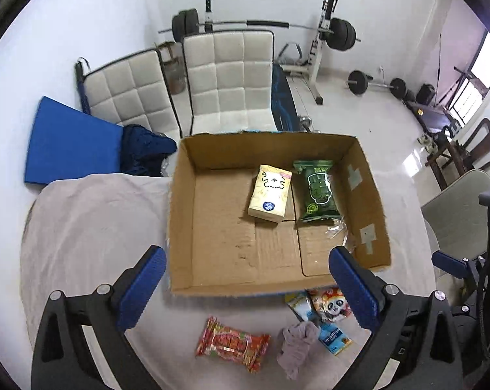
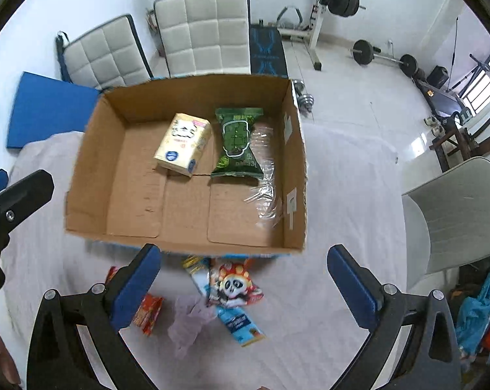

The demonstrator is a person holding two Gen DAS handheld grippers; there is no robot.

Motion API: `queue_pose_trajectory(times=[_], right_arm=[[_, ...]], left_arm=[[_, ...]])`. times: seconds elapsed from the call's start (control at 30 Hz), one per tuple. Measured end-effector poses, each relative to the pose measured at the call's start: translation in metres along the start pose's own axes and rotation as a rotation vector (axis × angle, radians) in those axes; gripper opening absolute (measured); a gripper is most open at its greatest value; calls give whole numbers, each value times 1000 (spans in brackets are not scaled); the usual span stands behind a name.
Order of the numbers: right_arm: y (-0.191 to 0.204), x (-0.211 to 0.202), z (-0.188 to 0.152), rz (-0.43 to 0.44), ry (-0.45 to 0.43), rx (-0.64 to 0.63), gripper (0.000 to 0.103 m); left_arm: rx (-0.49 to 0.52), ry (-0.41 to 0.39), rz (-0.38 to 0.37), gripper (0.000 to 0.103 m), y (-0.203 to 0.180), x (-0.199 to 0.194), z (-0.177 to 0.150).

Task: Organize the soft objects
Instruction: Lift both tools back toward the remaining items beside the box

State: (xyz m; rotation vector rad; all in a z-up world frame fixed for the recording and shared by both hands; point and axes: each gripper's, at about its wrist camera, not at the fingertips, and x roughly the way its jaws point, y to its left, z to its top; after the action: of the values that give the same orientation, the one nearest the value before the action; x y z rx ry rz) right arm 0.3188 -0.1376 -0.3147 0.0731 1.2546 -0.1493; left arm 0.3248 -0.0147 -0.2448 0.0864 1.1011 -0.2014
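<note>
— Where are your claws?

— My left gripper hangs over the near edge of the cardboard box, jaws wide apart, nothing between them. My right gripper is the same: spread open and empty, above the cloth-covered table.

— What's in the box?

— A cream tissue pack lies beside a green snack bag, both toward the far right. A crumpled clear plastic wrapper sits against the right wall, partly under the green bag.

— And outside it?

— In front of the box, on the cloth: a red-orange snack packet, a bunched grey-lilac cloth, a panda-print packet and a blue-and-white packet overlapping each other.
</note>
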Motion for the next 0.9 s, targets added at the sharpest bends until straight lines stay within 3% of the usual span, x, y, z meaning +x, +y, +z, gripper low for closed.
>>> queue_pose_trajectory(times=[0.27, 0.4, 0.5, 0.63, 0.7, 0.9], right_arm=[[0, -55, -22, 24, -68, -42, 103], [-5, -59, -36, 37, -61, -44, 103], [-9, -29, -51, 73, 22, -40, 103], [-13, 36, -70, 100, 174, 0, 103], [-15, 72, -83, 145, 262, 66, 103], [3, 142, -114, 312, 426, 235, 100]], left_arm=[[-80, 8, -26, 103, 3, -44, -27], [-143, 62, -32, 103, 12, -40, -42], [-201, 145, -25, 103, 24, -18, -65], [-321, 312, -46, 103, 44, 36, -105], [-382, 396, -61, 102, 52, 63, -126], [-499, 526, -27, 102, 70, 108, -163]])
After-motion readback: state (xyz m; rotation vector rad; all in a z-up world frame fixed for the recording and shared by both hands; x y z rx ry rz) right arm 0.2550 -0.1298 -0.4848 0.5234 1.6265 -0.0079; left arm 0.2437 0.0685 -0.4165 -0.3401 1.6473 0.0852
